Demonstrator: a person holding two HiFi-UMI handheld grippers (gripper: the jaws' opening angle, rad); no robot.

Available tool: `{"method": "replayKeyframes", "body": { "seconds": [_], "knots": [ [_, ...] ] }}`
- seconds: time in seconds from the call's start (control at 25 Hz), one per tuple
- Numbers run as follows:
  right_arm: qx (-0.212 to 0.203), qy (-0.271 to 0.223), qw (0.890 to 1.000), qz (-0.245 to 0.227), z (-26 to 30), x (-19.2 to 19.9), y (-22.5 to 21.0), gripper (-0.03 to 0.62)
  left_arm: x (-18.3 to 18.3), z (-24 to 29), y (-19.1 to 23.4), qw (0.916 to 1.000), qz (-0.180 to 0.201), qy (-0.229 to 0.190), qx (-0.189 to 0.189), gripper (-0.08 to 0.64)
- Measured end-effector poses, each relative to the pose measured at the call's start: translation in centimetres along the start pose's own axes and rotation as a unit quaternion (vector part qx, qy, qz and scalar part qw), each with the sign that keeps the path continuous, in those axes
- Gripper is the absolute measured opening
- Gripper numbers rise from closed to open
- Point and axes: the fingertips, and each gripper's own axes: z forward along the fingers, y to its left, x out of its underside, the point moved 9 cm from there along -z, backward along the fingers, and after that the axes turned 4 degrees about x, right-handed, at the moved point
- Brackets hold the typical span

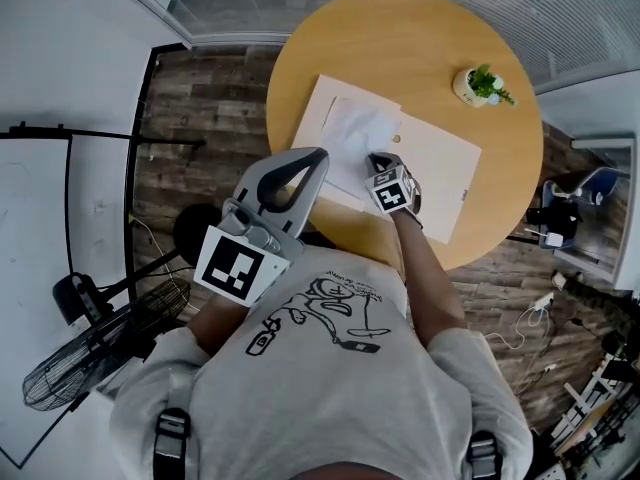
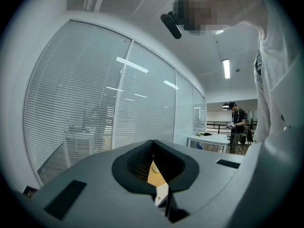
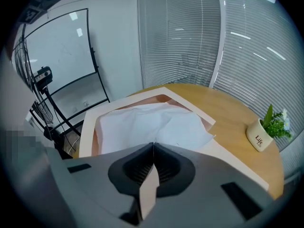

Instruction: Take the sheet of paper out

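The right gripper (image 3: 153, 145) fingers are pinching the near edge of the light, floppy, likely tear-prone white paper sheet (image 3: 142, 125) lying half inside the flat cream envelope (image 1: 440, 163) on the round wooden worktop (image 1: 400, 48), while the left gripper (image 2: 153, 142) fingers are pressing together empty.

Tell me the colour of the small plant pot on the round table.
The pot is white with dark lettering; the right gripper view shows it best.
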Motion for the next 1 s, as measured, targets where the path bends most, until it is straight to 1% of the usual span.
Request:
{"method": "replayKeyframes", "body": {
  "seconds": [0.32,0.56,1.0],
  "knots": [
    [0.006,-0.011,1.0,0.0,-2.4,0.9,-0.8,0.008,-0.2,0.1,-1.9,1.0,0.005,-0.004,0.004,0.02],
    [0.011,-0.025,0.999,0.017,-4.0,1.7,-1.6,0.009,-0.3,0.4,-3.1,0.9999,0.008,-0.005,0.008,0.02],
    [0.034,-0.048,0.998,0.039,-8.1,2.8,-3.5,0.009,-0.4,1.8,-5.5,0.9997,0.012,-0.008,0.02,0.02]
  ]
}}
